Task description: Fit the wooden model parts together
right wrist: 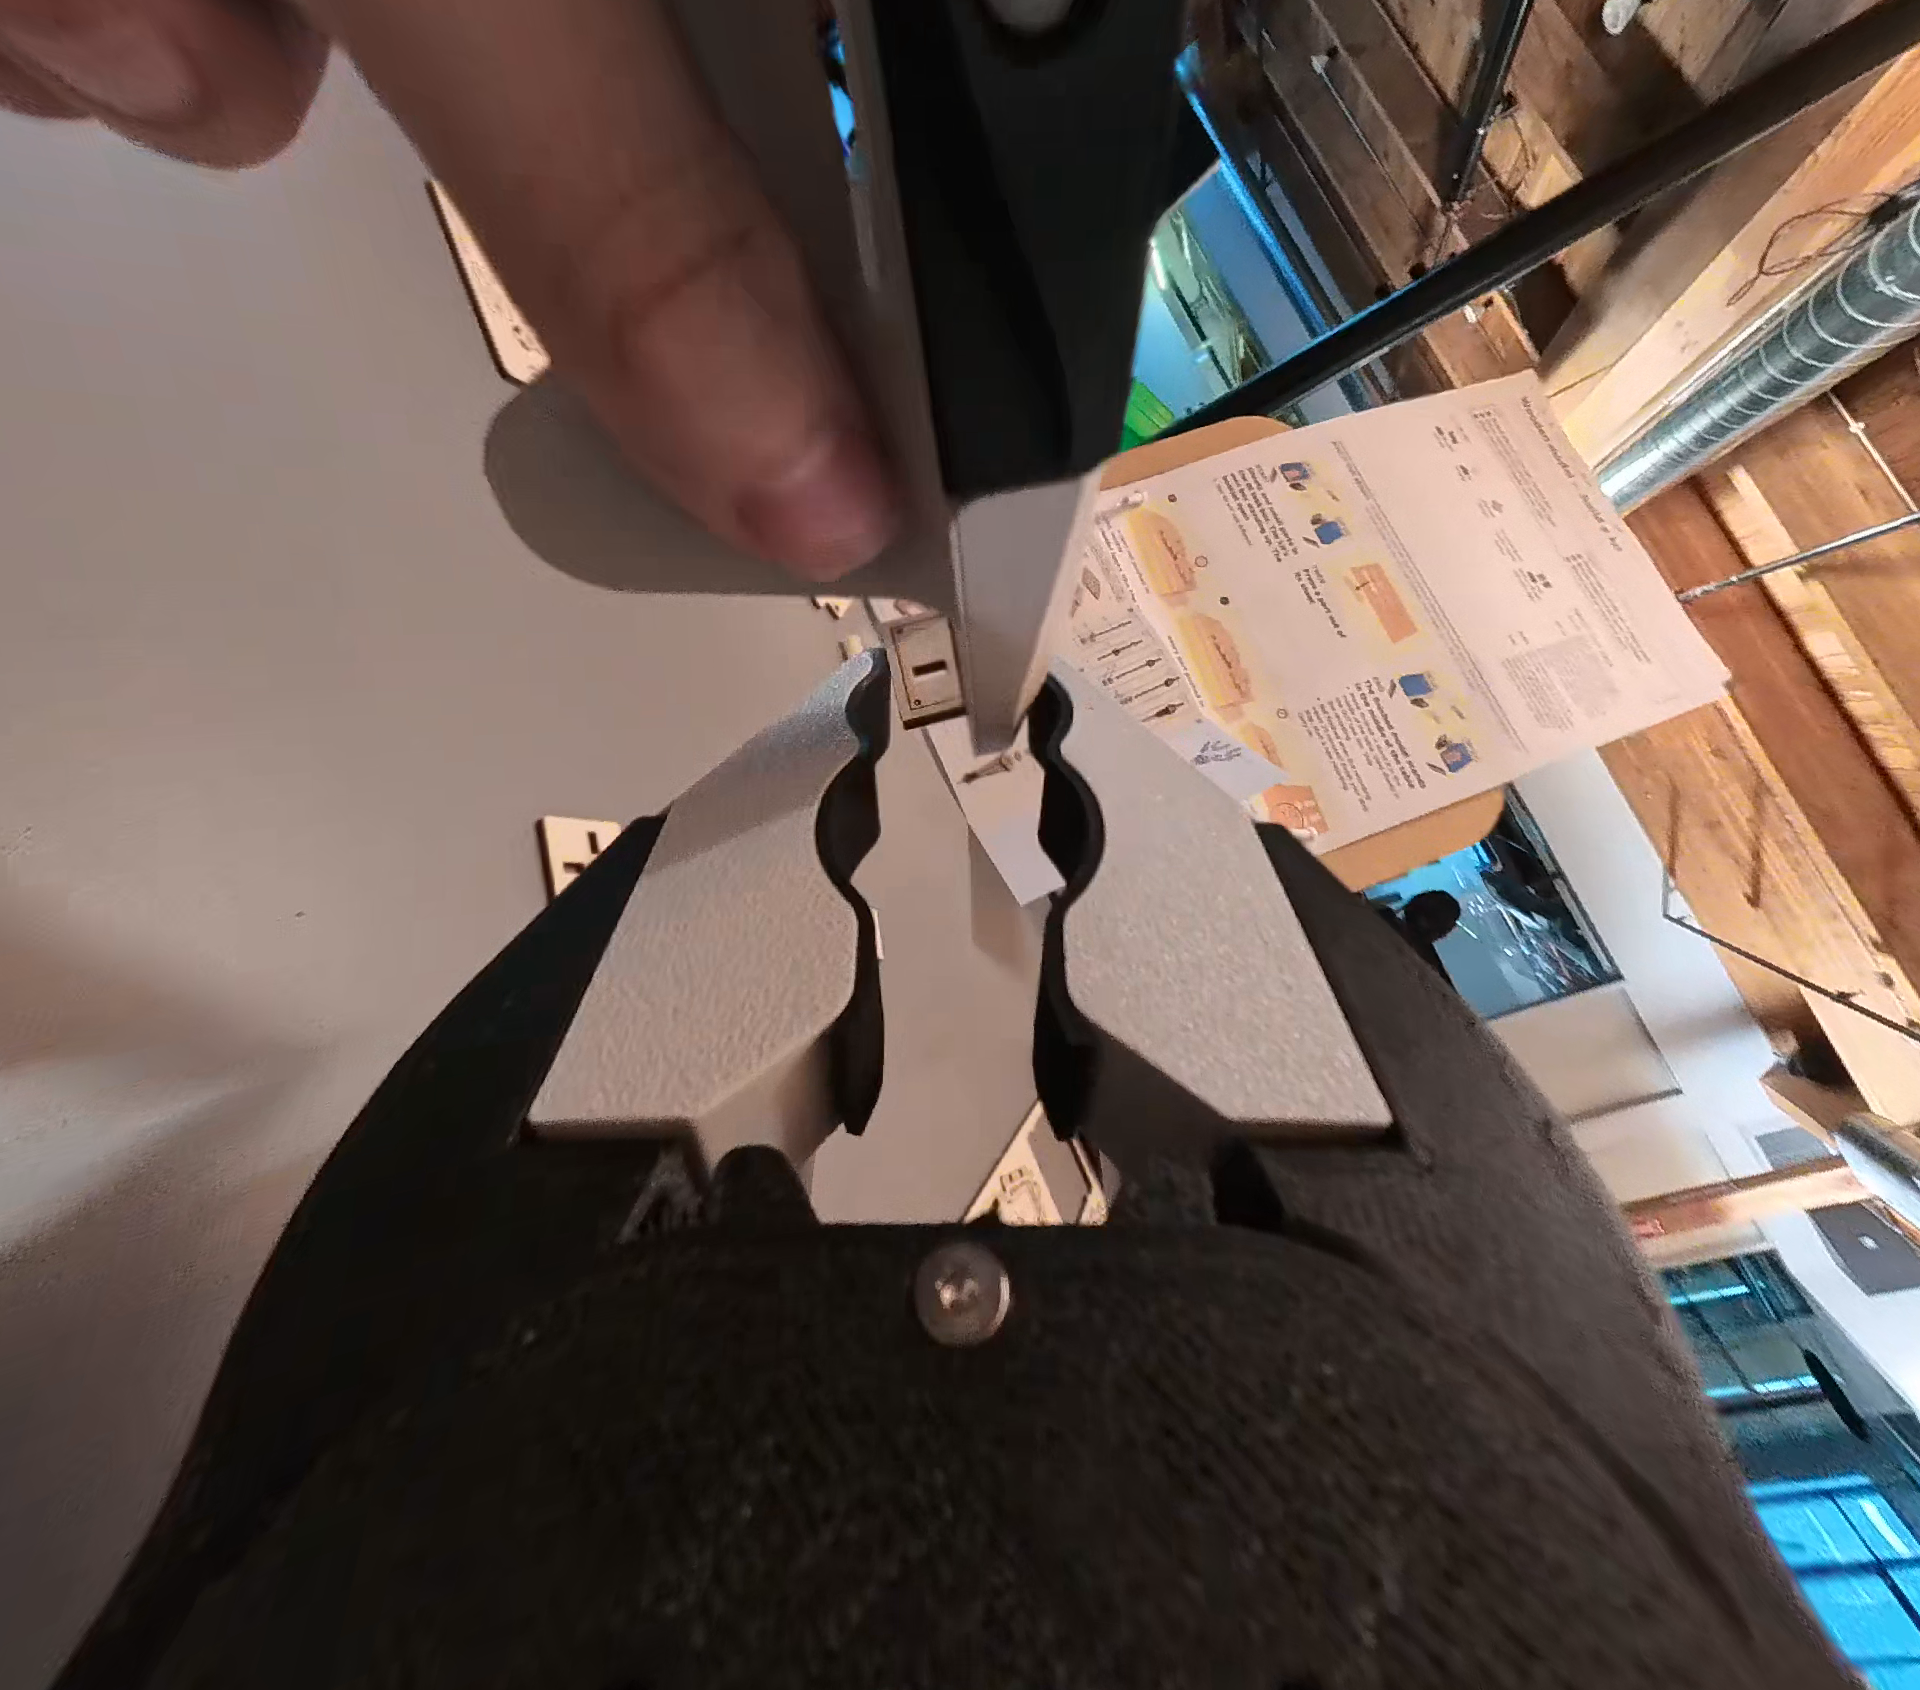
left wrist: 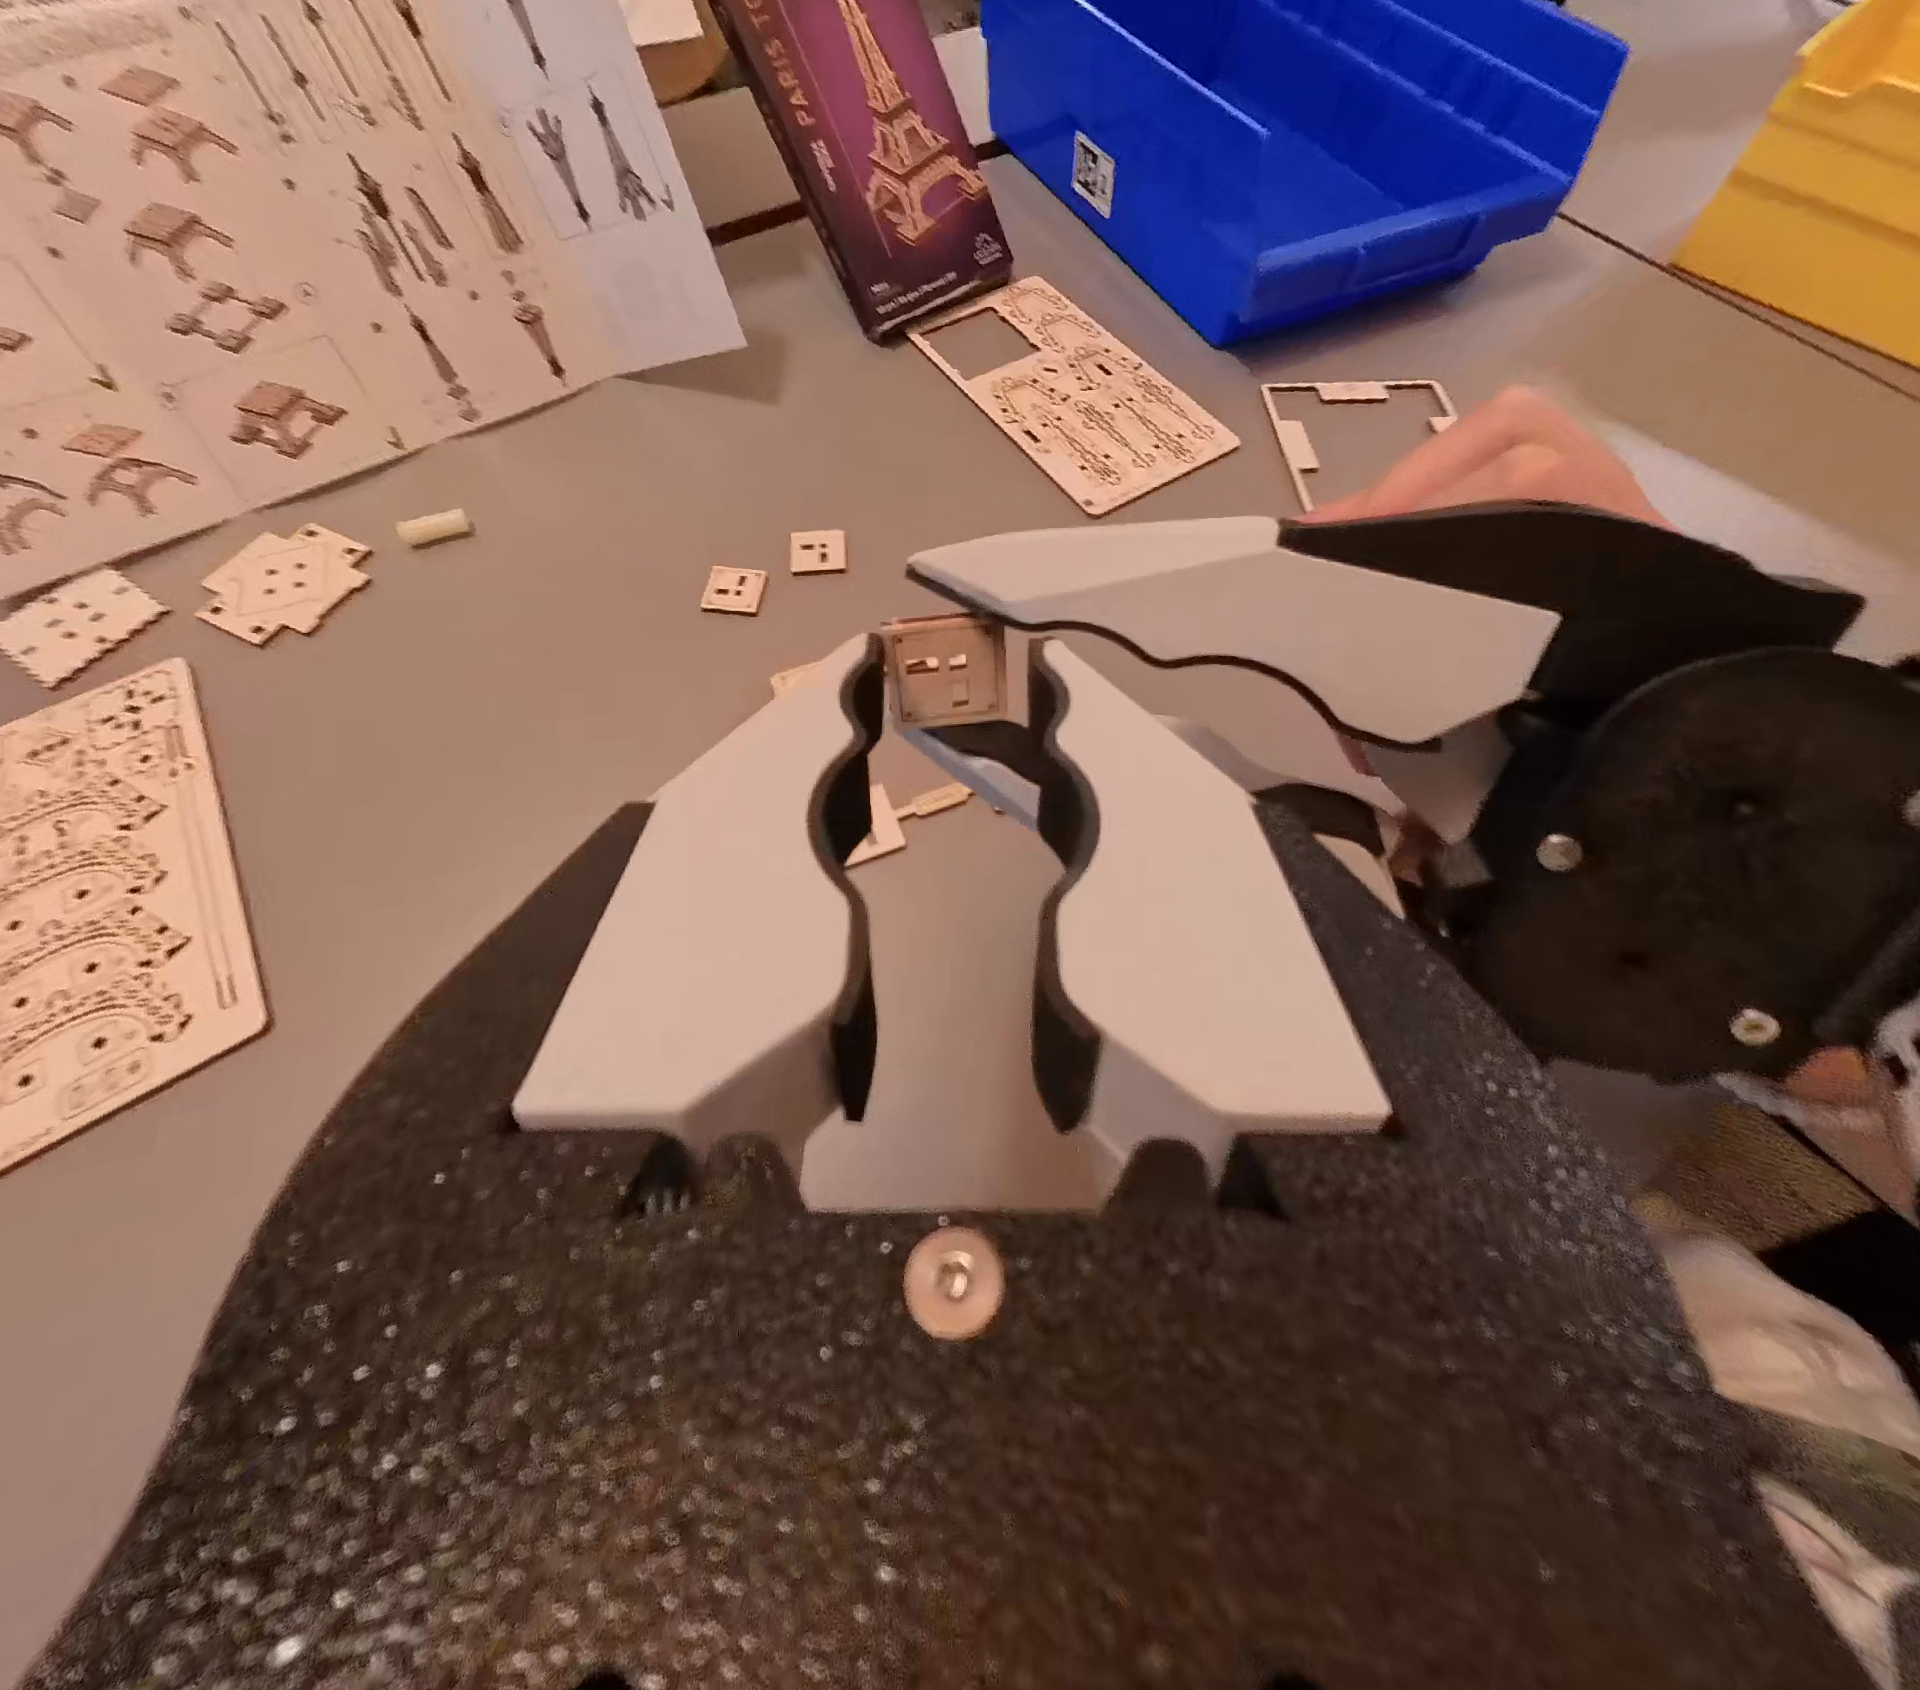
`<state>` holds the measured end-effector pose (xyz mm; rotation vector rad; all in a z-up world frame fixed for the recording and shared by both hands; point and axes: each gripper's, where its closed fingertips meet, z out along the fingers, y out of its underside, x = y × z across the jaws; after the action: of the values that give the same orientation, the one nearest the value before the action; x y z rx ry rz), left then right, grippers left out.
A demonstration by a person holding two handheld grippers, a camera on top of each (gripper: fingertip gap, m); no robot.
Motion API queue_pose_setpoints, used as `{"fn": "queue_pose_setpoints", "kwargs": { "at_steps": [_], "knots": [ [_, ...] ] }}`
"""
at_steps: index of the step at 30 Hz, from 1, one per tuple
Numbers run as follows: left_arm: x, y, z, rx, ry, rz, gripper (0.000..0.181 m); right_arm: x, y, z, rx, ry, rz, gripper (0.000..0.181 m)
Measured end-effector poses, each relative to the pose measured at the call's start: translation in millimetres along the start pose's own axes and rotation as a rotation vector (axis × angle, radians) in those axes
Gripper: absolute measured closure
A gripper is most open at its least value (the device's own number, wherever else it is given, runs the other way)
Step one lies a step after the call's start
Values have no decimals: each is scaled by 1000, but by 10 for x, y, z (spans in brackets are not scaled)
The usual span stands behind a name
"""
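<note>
A small square wooden part (left wrist: 948,672) with slots is held above the grey table. My left gripper (left wrist: 954,664) is shut on it, one fingertip on each side. My right gripper (right wrist: 961,690) comes in from the right in the left wrist view. Its upper finger (left wrist: 1143,591) lies over the top of the part and its lower finger (left wrist: 982,776) sits beneath it. In the right wrist view the part (right wrist: 923,672) sits against my left fingertip, with a left-gripper finger (right wrist: 1003,622) beside it. A hand (right wrist: 623,238) holds that gripper.
On the table (left wrist: 582,705) lie an instruction sheet (left wrist: 312,217), the kit's box (left wrist: 842,113), a blue bin (left wrist: 1299,113), a yellow bin (left wrist: 1829,165), punched wooden sheets (left wrist: 1070,393) (left wrist: 94,892), an empty frame (left wrist: 1351,414), small square pieces (left wrist: 735,589) and notched plates (left wrist: 286,586). Both grippers' tips are close together, under 4 cm apart.
</note>
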<state>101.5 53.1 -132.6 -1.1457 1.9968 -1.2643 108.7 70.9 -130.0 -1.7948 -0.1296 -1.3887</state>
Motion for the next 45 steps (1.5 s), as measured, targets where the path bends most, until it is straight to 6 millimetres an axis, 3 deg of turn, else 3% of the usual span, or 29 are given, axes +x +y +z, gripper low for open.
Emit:
{"fn": "queue_pose_setpoints", "kwargs": {
  "at_steps": [8, 11, 13, 28, 35, 45],
  "knots": [
    [-27, 17, 21, 2, -31, 42, 160, -18, -21, 1, 23, 16, 40, 157],
    [-41, 42, 17, -17, -28, 39, 153, 18, -33, -13, 36, 46, 21, 157],
    [-4, 29, 12, -4, 1, 35, 160, 30, -58, -24, 46, 65, -11, 157],
    [109, -237, -118, 198, -77, 216, 161, 296, -167, -173, 58, 290, -164, 158],
    [297, -487, -313, 454, 28, 351, 161, 515, -363, -386, 182, 392, -173, 158],
    [274, -670, -576, 654, 319, 90, 161, 609, -543, -551, 305, 403, -159, 148]
  ]
}}
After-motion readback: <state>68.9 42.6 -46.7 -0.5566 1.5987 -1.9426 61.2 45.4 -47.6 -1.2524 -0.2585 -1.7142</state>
